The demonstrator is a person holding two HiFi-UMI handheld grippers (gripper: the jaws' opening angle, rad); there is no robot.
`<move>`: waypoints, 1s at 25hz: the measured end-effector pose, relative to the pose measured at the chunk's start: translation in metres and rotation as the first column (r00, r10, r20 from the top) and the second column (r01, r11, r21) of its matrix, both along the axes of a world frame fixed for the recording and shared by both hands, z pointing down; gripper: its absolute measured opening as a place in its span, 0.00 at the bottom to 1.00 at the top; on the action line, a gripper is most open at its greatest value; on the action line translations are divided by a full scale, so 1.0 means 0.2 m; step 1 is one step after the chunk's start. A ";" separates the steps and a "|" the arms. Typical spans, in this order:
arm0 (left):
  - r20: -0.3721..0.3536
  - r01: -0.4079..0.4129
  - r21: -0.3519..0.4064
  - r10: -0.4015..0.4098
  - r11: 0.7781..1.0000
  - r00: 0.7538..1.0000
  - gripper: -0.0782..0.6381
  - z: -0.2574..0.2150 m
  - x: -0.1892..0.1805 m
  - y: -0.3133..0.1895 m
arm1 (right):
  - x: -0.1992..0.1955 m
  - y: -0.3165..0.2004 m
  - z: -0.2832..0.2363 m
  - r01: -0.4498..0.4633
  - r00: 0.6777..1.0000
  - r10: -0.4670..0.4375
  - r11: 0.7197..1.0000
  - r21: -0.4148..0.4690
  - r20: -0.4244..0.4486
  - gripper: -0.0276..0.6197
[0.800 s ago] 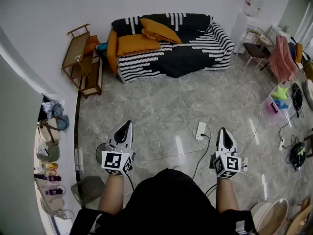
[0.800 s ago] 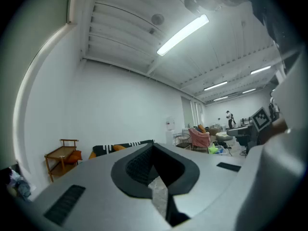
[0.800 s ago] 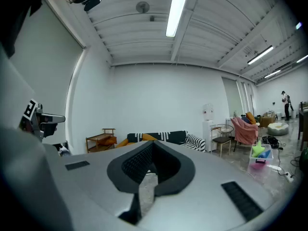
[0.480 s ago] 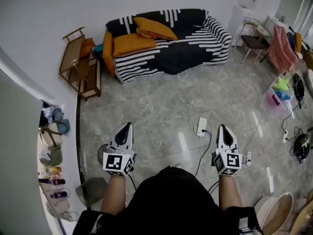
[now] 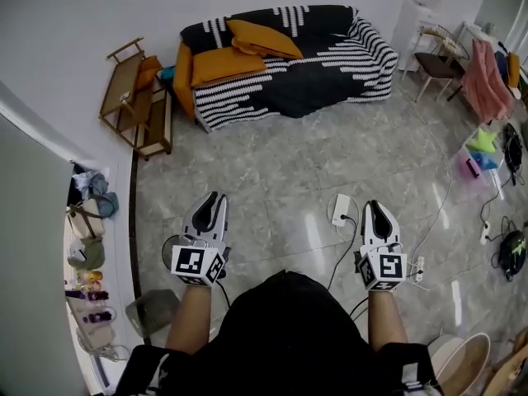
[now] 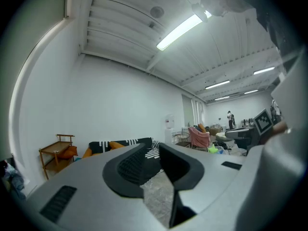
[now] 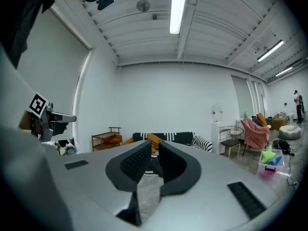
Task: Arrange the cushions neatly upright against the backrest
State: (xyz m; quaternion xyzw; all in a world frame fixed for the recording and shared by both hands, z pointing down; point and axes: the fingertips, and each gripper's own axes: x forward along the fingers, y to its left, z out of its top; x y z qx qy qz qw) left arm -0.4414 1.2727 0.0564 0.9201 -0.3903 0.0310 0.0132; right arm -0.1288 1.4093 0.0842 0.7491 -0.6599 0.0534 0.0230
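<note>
Your left claw [image 5: 216, 198] stays clenched and empty over the floor. The orange cushions [image 5: 219, 63] lie slumped at the left end of the sofa [image 5: 330, 64], well apart from you. The sofa has only shifted slightly up the head view. Your right claw [image 5: 370, 207] stays clenched and empty. The approach is likely unfinished.

Cushions [image 5: 227, 63] lie on the sofa [image 5: 330, 81], at its left; shelf [image 5: 136, 106] further left; chair [image 5: 437, 63] at right.

open floor [image 5: 280, 167] up to the sofa [image 5: 330, 85] — a power strip [image 5: 340, 214] lies on it.
</note>
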 end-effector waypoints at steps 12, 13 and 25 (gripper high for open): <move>-0.051 0.024 -0.063 -0.027 0.998 0.998 0.56 0.02 0.25 -0.07 | 0.26 -0.09 0.02 -0.060 0.996 0.056 0.997 0.055 0.075 0.53; -0.052 0.024 -0.063 -0.027 0.998 0.998 0.56 0.03 0.25 -0.10 | 0.26 -0.13 0.02 -0.055 0.996 0.051 0.997 0.051 0.073 0.53; -0.043 0.007 -0.037 -0.009 0.999 0.999 0.58 0.09 0.15 -0.87 | 0.14 -0.90 0.01 -0.008 0.997 0.006 1.000 0.024 0.075 0.53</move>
